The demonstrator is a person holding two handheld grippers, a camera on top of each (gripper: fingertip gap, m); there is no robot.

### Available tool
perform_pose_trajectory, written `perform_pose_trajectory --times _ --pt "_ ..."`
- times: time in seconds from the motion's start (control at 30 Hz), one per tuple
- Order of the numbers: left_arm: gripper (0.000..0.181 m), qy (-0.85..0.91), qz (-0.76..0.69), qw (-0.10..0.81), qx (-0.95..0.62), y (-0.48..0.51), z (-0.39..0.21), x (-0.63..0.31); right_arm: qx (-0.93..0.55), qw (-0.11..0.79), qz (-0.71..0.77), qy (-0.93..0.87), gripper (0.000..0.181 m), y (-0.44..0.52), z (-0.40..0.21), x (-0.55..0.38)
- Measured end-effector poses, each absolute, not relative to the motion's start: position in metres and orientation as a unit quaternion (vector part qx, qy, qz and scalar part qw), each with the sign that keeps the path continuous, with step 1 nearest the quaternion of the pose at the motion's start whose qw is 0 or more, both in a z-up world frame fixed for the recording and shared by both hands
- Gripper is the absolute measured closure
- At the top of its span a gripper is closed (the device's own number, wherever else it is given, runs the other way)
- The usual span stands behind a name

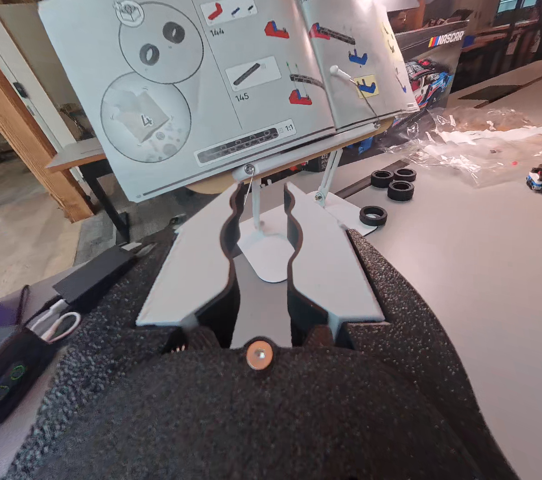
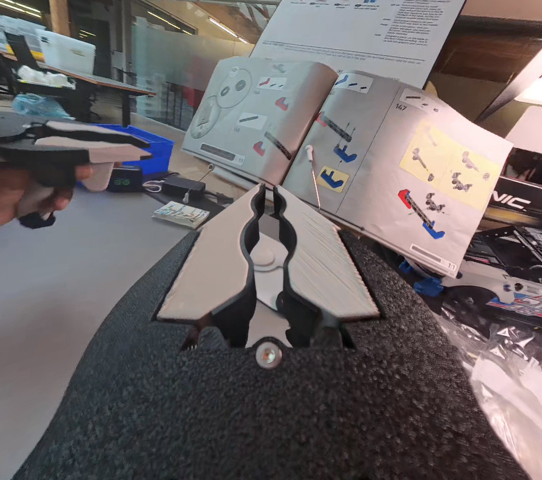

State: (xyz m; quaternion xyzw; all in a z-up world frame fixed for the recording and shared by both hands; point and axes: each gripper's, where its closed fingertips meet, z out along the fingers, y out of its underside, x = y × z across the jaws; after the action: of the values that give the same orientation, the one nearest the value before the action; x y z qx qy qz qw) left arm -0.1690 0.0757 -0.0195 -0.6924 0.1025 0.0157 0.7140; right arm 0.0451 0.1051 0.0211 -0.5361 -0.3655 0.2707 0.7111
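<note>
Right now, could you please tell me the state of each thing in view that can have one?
left gripper: fingers open, empty.
right gripper: fingers nearly closed, empty.
instruction booklet: open, propped on a white stand.
four black tyres: loose on the table.
clear plastic bag: crumpled.

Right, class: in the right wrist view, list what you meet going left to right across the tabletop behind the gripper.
Left gripper held in a hand → blue bin → small booklet → open instruction book on its stand → white model car.
</note>
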Motion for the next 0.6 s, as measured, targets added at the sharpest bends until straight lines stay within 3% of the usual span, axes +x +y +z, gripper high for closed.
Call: perform_pose_trajectory --times 0.17,0.43,0.6 --pt "0.15 0.052 -0.027 0.712 -0.7 0.1 -0.042 -0.174 -0.573 0.706 0.247 -0.337 0.163 0.172 0.026 0.0" --pt "0.144 0.023 -0.062 0.69 -0.72 0.1 -0.074 -0.202 -0.573 0.715 0.153 -0.369 0.156 0.242 0.007 -0.037" --pt "0.144 0.022 -0.073 0.682 -0.728 0.103 -0.088 -0.2 -0.566 0.718 0.139 -0.379 0.181 0.254 0.009 -0.033"
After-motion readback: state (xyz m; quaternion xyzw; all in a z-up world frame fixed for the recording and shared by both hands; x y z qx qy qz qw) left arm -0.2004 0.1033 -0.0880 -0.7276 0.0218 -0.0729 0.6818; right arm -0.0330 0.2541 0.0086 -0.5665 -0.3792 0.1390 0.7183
